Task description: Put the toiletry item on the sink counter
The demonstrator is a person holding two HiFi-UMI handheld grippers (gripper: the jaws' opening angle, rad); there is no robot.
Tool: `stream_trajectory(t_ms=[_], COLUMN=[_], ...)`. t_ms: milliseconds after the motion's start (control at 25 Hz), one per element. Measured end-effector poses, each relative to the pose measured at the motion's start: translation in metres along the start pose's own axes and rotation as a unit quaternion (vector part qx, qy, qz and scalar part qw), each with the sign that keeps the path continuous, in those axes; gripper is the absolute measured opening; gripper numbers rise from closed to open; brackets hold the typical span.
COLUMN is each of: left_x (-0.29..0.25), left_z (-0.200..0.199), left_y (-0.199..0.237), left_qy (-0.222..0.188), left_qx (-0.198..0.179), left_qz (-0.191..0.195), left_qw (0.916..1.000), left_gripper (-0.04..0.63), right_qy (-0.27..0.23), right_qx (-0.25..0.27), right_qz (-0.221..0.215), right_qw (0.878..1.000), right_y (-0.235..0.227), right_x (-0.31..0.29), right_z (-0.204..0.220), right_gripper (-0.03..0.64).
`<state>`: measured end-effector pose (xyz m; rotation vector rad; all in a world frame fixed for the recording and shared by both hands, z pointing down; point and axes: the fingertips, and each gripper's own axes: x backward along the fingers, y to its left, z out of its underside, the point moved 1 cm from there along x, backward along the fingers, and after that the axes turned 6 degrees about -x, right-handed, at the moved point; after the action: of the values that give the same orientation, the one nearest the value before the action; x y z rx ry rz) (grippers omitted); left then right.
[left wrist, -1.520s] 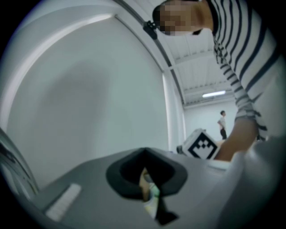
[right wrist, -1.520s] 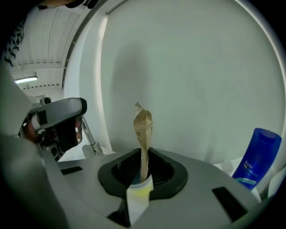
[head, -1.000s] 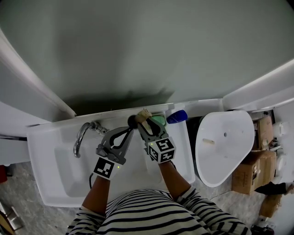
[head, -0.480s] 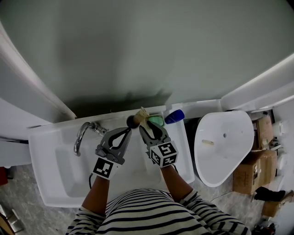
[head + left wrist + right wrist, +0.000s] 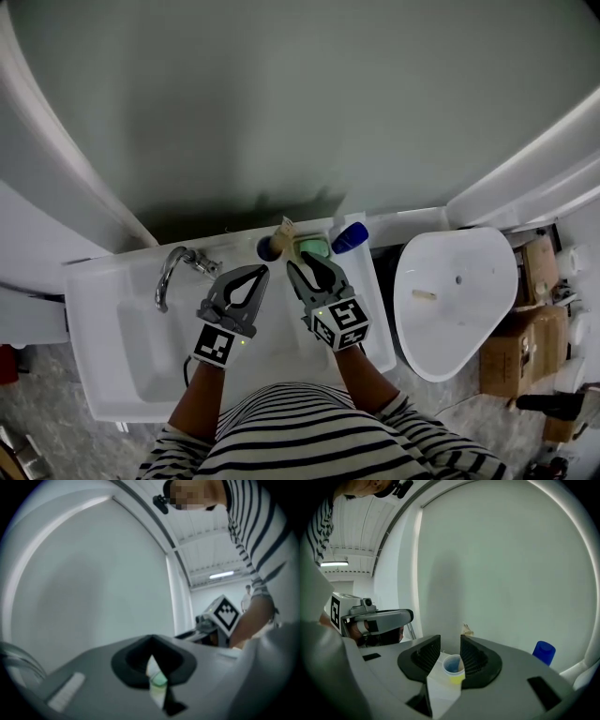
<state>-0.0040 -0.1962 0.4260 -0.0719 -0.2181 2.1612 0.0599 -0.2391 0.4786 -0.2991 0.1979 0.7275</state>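
Steep downward look at a glossy white sink counter (image 5: 103,309) with a moulded basin and a curved chrome faucet (image 5: 169,277) left of centre; a plain, matte grey-green wall (image 5: 281,103) fills the upper frame. A person (image 5: 309,436) in a black-and-white striped top holds two grey plastic grippers at lower centre, each carrying a cube with black square markers. The left gripper (image 5: 260,272) has its jaws pressed together with nothing between them; the right gripper (image 5: 307,264) has its jaws spread, the dark ribbed pads standing apart. In the right gripper view a small round cup (image 5: 453,664), blue inside with a yellowish foot, stands on the counter in the gap, close against the right-hand pad; whether it touches cannot be told. From above the cup reads as a dark round shape on the counter's back ledge, just beyond the jaw tips, with a beige crumpled piece (image 5: 284,230) beside it; to their right sit a green block (image 5: 316,247) and a bottle (image 5: 352,236) with a blue cap. A smooth white oval toilet (image 5: 455,300) stands at right; brown cardboard boxes (image 5: 525,319) line the far right edge
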Motion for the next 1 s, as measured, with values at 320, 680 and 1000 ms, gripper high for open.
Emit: stream_trajectory(t_ms=[320, 680, 1000], left_x=[0.015, 0.031, 0.036], left_z=[-0.016, -0.034, -0.047], left_y=[-0.015, -0.037, -0.052], left_qy=[-0.002, 0.003, 0.009], left_qx=[-0.004, 0.007, -0.019], left_qz=[0.009, 0.037, 0.062], left_qw=[0.9999, 0.9993, 0.9979], left_gripper=[0.006, 0.006, 0.006], right_qy=[-0.033, -0.064, -0.069], right_qx=[0.021, 0.028, 0.033], right_qz=[-0.022, -0.054, -0.071], right_qw=[0.999, 0.996, 0.995], right_y=[0.029, 0.059, 0.075], right_x=[0.033, 0.072, 0.086], right_z=[-0.025, -0.045, -0.047], right_gripper=[0.067, 0.023, 0.014])
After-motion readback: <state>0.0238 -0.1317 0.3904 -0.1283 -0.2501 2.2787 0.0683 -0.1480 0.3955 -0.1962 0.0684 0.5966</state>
